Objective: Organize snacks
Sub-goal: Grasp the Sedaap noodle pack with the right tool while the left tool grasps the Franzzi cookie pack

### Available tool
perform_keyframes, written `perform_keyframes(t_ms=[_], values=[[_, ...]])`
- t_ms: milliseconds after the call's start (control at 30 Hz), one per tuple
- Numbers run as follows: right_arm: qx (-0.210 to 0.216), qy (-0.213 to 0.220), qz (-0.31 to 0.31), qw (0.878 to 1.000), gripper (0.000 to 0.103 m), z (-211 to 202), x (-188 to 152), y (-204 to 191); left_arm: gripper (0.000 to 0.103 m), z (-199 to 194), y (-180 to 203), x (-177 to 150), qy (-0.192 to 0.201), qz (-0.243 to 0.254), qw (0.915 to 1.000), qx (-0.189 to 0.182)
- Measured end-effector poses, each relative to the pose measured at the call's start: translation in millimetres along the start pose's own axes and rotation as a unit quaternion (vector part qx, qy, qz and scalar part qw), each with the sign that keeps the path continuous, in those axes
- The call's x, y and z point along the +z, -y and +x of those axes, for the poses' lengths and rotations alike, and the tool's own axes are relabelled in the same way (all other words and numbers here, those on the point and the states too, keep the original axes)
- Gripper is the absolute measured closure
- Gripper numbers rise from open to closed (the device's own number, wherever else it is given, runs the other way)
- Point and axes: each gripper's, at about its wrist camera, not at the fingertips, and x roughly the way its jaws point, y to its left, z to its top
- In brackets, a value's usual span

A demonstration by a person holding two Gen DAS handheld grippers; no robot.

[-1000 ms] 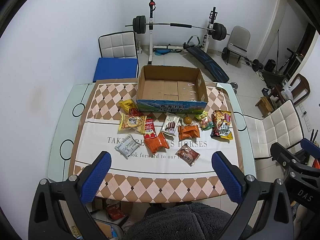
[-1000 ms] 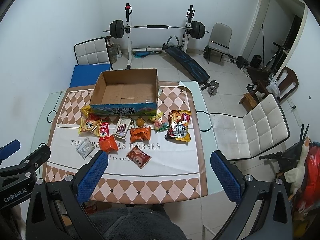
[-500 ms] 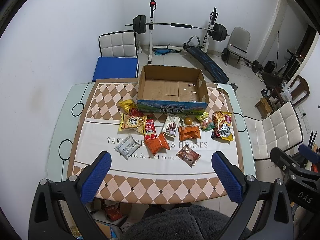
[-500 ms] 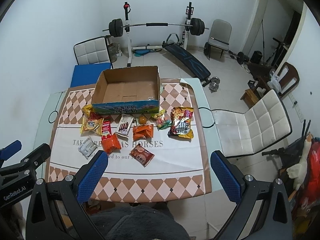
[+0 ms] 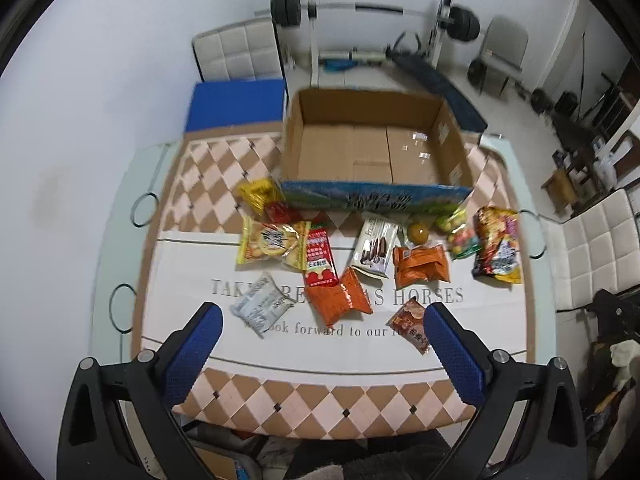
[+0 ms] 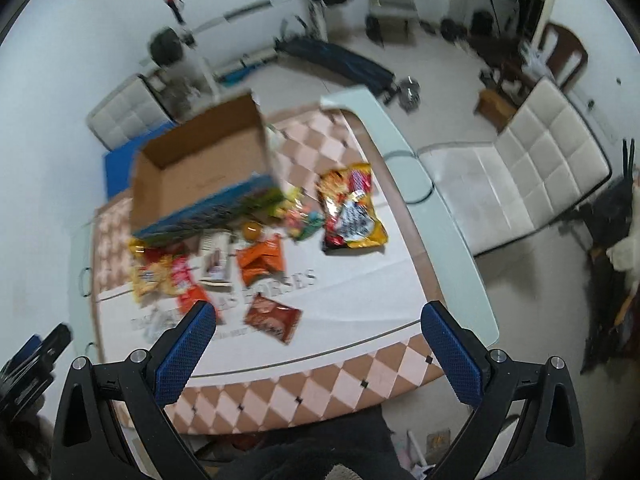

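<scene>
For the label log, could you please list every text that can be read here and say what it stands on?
"TAK... ...S HORSES": tablecloth, upper printed line, partly hidden by snacks.
"...ook forward to our fu...": tablecloth, lower line, also partly hidden.
Cardboard box front: large characters, too blurred to read.
Snack packets, such as the red packet: print too small to read.
Right wrist view: all blurred.

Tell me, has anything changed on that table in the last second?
Only the grippers moved. The left gripper came in closer over the snacks, and the right gripper swung and tilted, blurring its view. Both stayed open and empty. The cardboard box and the snack packets lie where they were.
</scene>
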Motion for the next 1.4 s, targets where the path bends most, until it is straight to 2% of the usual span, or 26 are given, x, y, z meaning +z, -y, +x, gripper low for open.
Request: perform_keyframes(t_ms=[133, 233, 433, 667, 733, 800, 833, 867, 900, 1000, 1067, 1167, 1300, 1400], values=[[0.008, -0.050, 0.002, 0.999, 0.000, 80.5, 39.8, 14.8, 0.000, 74.9, 9.8, 23.2, -0.048, -0.005, 0.9987, 0.015], [-0.001, -0.078, -0.007, 0.997, 0.000, 146.1, 73.6, 20.8, 0.000, 126.0, 19.6, 37.3, -0.078, -0.004, 0.9968, 0.019], [-0.022, -0.121, -0.009, 0.992, 0.000, 250.7, 125.6, 31.6, 0.002, 221.0, 52.8, 57.3, -0.131, 0.023, 0.9910, 0.015], [-0.027, -0.169, -0.024, 0.985, 0.000, 328.8, 150.1, 36.9, 0.002, 295.6, 72.4, 59.3, -0.176, 0.046, 0.9832, 0.020], [-0.023, -0.182, -0.033, 0.983, 0.000, 343.4, 152.5, 34.3, 0.003, 307.4, 74.4, 58.2, -0.180, 0.053, 0.9820, 0.021], [-0.019, -0.190, -0.044, 0.981, 0.000, 354.2, 153.7, 30.5, 0.013, 316.5, 76.8, 57.9, -0.177, 0.058, 0.9823, 0.014], [-0.019, -0.195, -0.048, 0.979, 0.000, 359.3, 153.7, 29.1, 0.022, 319.8, 77.2, 58.0, -0.178, 0.059, 0.9823, 0.008], [-0.022, -0.203, -0.051, 0.978, 0.000, 366.9, 153.4, 27.5, 0.038, 323.5, 77.5, 57.7, -0.179, 0.059, 0.9821, 0.003], [-0.025, -0.206, -0.051, 0.977, 0.000, 372.6, 154.3, 26.6, 0.046, 327.4, 77.8, 57.3, -0.181, 0.058, 0.9817, 0.001], [-0.040, -0.220, -0.050, 0.973, 0.001, 389.7, 153.5, 25.7, 0.046, 330.7, 72.7, 55.5, -0.176, 0.041, 0.9835, 0.004], [-0.050, -0.225, -0.045, 0.972, 0.013, 394.9, 149.5, 22.4, 0.046, 333.0, 65.8, 50.0, -0.181, 0.018, 0.9832, 0.002], [-0.052, -0.226, -0.044, 0.972, 0.015, 396.6, 142.8, 23.9, 0.046, 331.2, 50.7, 32.3, -0.200, -0.015, 0.9796, 0.006], [-0.050, -0.249, -0.059, 0.965, 0.015, 392.5, 110.0, 25.3, 0.046, 326.6, 36.9, -5.3, -0.226, -0.037, 0.9734, 0.007], [-0.049, -0.265, -0.069, 0.960, 0.015, 389.9, 81.5, 27.0, 0.046, 324.0, 30.2, -27.0, -0.228, -0.031, 0.9731, 0.010]])
